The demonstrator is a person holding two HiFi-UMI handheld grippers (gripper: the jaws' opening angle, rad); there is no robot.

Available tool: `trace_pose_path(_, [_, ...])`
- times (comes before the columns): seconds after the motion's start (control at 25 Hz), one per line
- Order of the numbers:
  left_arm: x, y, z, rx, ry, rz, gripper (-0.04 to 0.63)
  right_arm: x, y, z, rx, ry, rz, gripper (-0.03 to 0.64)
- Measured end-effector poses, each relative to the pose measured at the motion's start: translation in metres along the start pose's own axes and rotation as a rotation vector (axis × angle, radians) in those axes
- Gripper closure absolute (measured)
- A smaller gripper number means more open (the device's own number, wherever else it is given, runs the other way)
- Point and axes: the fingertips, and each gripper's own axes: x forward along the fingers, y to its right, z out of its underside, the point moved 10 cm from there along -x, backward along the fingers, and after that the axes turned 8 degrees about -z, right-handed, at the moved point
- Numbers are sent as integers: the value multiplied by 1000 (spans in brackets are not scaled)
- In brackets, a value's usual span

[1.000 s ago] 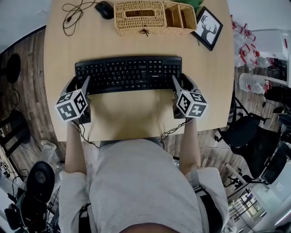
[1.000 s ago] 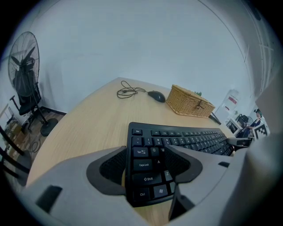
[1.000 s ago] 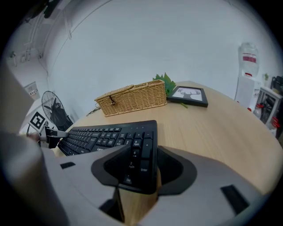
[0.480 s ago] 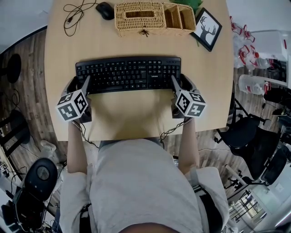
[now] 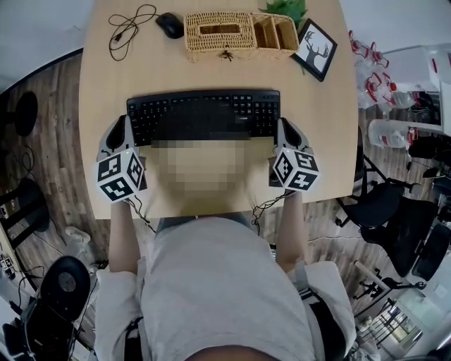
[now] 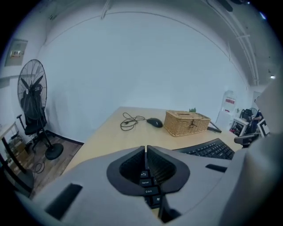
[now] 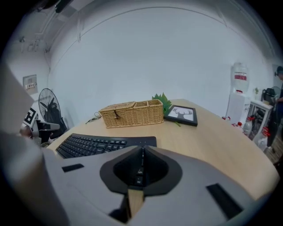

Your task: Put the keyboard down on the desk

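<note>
Keyboard [image 5: 211,106], black and full-width, lies flat across the near half of the pale wooden desk [image 5: 320,134], with its long side towards you. Your left gripper [image 5: 124,125] sits at its left end and your right gripper [image 5: 283,124] at its right end. Each points away from you, with its marker cube nearest your body.

Left gripper view: the jaws are drawn together to a thin slit. Through the slit and the hollow behind it you see the left-hand column of keys, so the jaws lie over that end of the keyboard, not around it.

Right gripper view: the jaws are likewise closed tip to tip. A few keys of the right end show through the slit, with bare desk wood nearer the camera. Whether either pair of jaws touches the keys you cannot tell.

Beyond the keyboard, well apart from it, stands a long woven wicker basket [image 5: 220,32]. It has a lidded section with a slot in its top and, to the right, two open compartments [image 5: 276,29] whose contents cannot be made out. Left of the basket are a black computer mouse [image 5: 170,25] and a loose coil of black cable [image 5: 127,27]. Right of it are a black-framed deer picture [image 5: 314,49] and a green plant [image 5: 285,7], cut off by the top edge.

In the head view, the keyboard's near middle and the desk just in front of it cannot be made out.
</note>
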Motion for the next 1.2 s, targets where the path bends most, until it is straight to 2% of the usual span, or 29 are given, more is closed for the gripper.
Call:
trace_pose_path(0.12, [-14, -2, -9, -2, 35, 38, 584, -14, -12, -5, 21, 53, -31, 603])
trace_pose_path(0.28, [-33, -6, -21, -1, 93, 99, 586, -35, -32, -13, -22, 127, -19, 604])
trace_pose_path(0.6, [-73, -17, -40, 63, 233, 123, 586, -79, -71, -28, -39, 232, 4, 603])
trace_pose_path(0.88, [-106, -27, -55, 43, 323, 180, 586, -117, -104, -32, -69, 313, 51, 603])
trace_pose_path(1.2, [-146, -45, -67, 50, 416, 212, 586, -159, -143, -36, -96, 401, 89, 602])
